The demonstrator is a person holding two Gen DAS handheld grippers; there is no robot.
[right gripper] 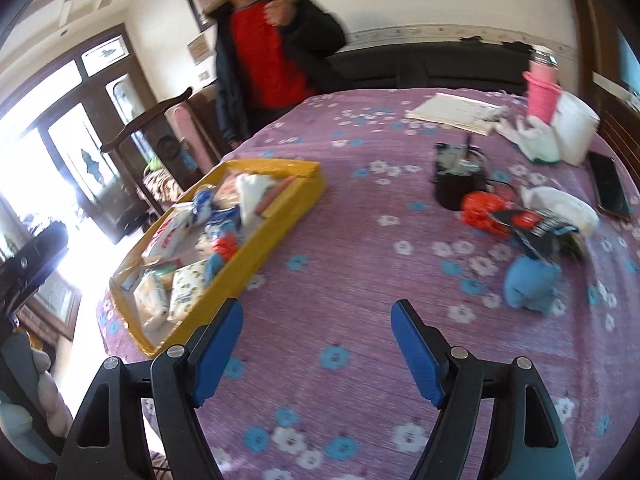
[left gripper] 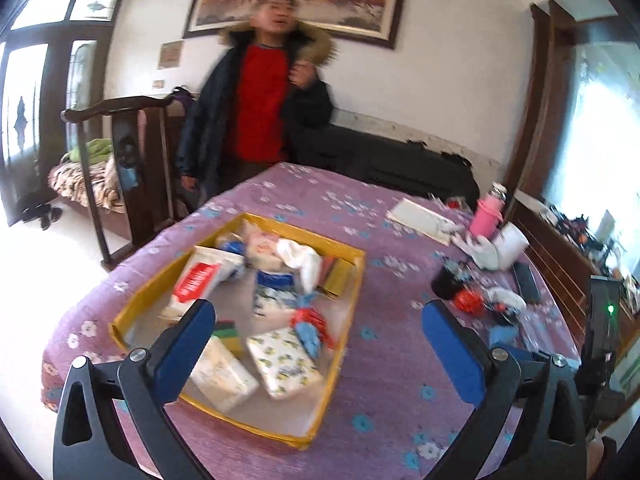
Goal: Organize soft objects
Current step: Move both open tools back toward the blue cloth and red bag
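Observation:
A yellow tray [left gripper: 352, 280] sits on the purple flowered tablecloth and holds several soft packs, among them tissue packs [left gripper: 282, 362], a red-and-white pouch [left gripper: 198, 280] and a white cloth [left gripper: 302, 256]. It also shows in the right wrist view [right gripper: 280, 208]. My left gripper [left gripper: 318, 340] is open and empty, above the tray's near right side. My right gripper [right gripper: 316, 338] is open and empty over bare cloth. A blue soft item [right gripper: 530, 282], a red crumpled bag [right gripper: 482, 208] and a white bag [right gripper: 560, 202] lie to its right.
A person in a red top and dark coat [left gripper: 256, 100] stands at the far edge of the table. A pink cup [right gripper: 542, 94], white tub [right gripper: 574, 128], phone [right gripper: 608, 184], black pot [right gripper: 456, 188] and papers [right gripper: 456, 114] sit at the right. A wooden chair [left gripper: 120, 152] stands on the left.

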